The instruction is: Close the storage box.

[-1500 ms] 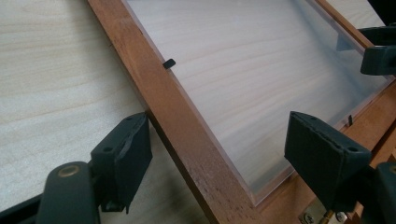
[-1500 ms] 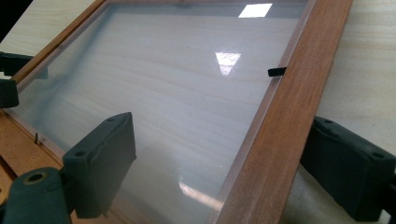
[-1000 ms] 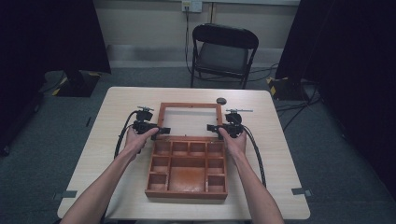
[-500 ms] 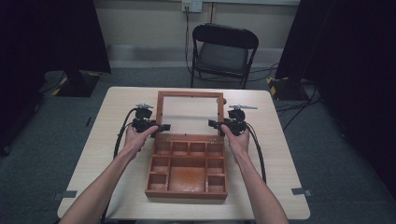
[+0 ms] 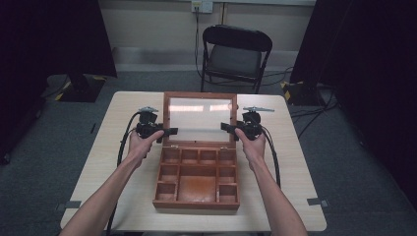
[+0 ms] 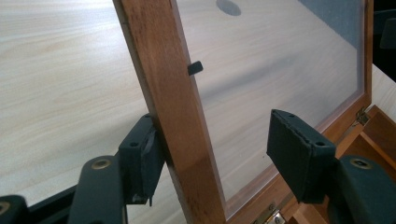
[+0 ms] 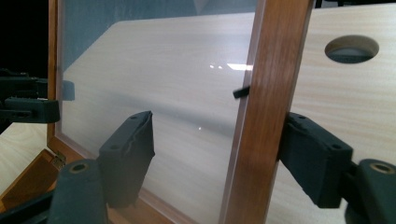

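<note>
- Swinging the lid (image 5: 199, 118) of the box (image 5: 196, 179) on its hinges, by the look of it, with a gripper on each side rail. Could be opening or closing, can't say from this alone.
- High view: box sits mid-table (image 5: 295, 162), lid standing near upright at its far edge. Left gripper (image 5: 169, 131) at the lid's left rail, right gripper (image 5: 224, 127) at the right rail. Count: one box, one lid, two grippers, two hands, one chair (image 5: 236, 54) beyond the table. About ten small compartments around one big one, bit blurry to be sure.
- Left gripper view: jaws spread wide, straddling the rail (image 6: 175, 116). One pad touching the outer face, the other well off the clear pane (image 6: 280, 70). So bracing, not clamping. One small black clip (image 6: 195, 68) on the frame, one hinge (image 6: 271, 215) low down.
- Right gripper view: same deal, jaws wide around the rail (image 7: 261, 121), outer pad against wood, inner pad apart from the pane. One hole (image 7: 351, 49) in the tabletop.
- Next move probably needs both sides pushing evenly so the frame doesn't twist.
</note>
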Demonstrator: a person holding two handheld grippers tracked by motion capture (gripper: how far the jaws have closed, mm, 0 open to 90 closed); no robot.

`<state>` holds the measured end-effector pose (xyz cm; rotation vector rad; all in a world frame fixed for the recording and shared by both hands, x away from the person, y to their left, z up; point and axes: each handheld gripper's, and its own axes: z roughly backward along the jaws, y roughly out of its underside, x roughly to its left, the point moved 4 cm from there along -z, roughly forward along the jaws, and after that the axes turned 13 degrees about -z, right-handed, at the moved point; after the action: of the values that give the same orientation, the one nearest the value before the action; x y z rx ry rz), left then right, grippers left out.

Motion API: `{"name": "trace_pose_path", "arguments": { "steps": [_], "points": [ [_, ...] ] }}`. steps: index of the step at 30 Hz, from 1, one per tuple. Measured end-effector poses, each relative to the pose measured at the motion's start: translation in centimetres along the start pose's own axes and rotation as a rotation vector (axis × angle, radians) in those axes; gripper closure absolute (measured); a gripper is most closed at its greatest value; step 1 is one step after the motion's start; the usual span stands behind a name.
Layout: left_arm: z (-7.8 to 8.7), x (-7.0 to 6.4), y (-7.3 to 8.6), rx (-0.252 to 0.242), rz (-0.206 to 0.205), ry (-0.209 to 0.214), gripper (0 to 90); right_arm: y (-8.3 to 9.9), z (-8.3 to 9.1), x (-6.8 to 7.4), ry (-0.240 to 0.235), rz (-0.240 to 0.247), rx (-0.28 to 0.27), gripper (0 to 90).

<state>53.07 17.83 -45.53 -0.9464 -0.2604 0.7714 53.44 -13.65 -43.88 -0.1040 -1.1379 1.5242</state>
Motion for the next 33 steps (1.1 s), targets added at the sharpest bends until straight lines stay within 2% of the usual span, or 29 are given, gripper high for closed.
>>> {"name": "trace_pose_path", "arguments": {
  "steps": [8,16,24,28,30,33],
  "points": [
    [0.9,-0.3,-0.7,-0.017,-0.019,-0.009,38.9,-0.8,0.7,0.3,-0.022,0.007,-0.026,33.4],
    [1.8,-0.6,-1.1,-0.046,-0.028,-0.008,38.9,-1.1,1.6,0.5,-0.039,0.027,-0.026,41.6],
    [2.0,-0.7,-1.4,-0.061,-0.033,0.0,37.4,-1.0,2.3,1.1,-0.045,0.04,-0.034,42.5],
    [2.1,-1.2,-2.0,-0.077,-0.031,0.001,30.6,-1.0,2.7,1.2,-0.049,0.053,-0.039,43.5],
    [2.1,-1.4,-2.2,-0.07,-0.042,0.002,27.5,-0.9,2.9,1.3,-0.049,0.055,-0.04,43.9],
    [2.5,-1.3,-2.2,-0.083,-0.047,0.008,31.7,-0.8,3.2,1.5,-0.053,0.053,-0.047,43.9]
  ]
}}
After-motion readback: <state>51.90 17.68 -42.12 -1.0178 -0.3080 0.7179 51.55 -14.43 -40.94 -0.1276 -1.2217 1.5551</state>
